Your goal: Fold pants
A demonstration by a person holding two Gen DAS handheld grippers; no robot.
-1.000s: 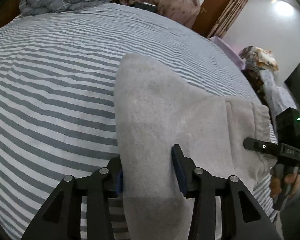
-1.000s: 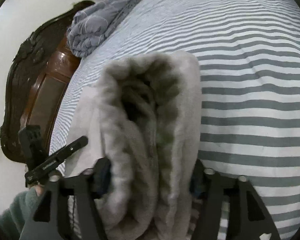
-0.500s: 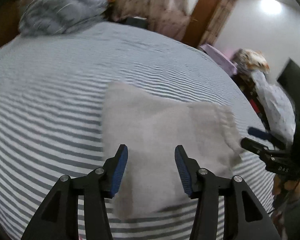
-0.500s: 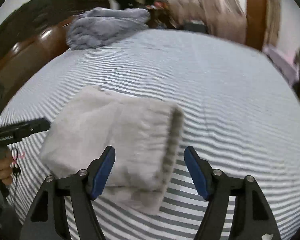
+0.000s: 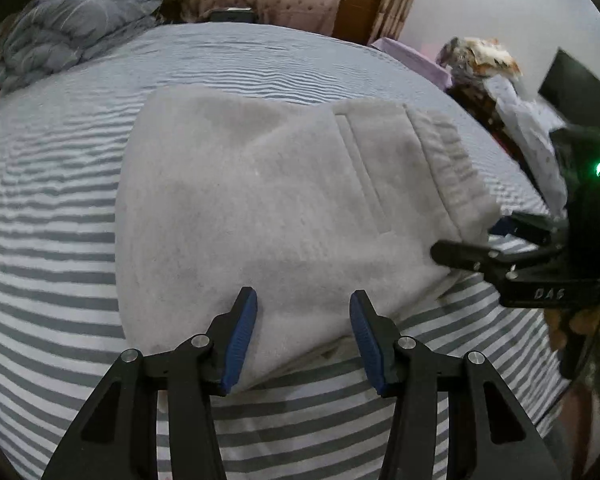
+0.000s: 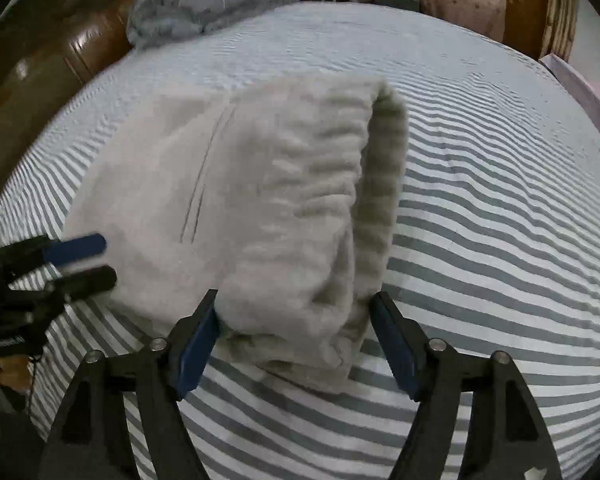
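Grey fleece sweatpants (image 5: 284, 208) lie folded into a thick rectangular bundle on the striped bed sheet (image 5: 52, 240), near its front edge. Left gripper (image 5: 303, 336): fingers spread, holding nothing, poised over the near edge. Right gripper (image 6: 296, 344): fingers spread, straddling the waistband (image 6: 316, 184) end; whether they touch the cloth, cannot tell.

Risk: soft, springy pile; the ribbed elastic waistband gapes open at the fold, so layers could relax and slide apart. A finger catching the edge would drag the top layer. A crumpled duvet (image 5: 76, 28) sits well apart.
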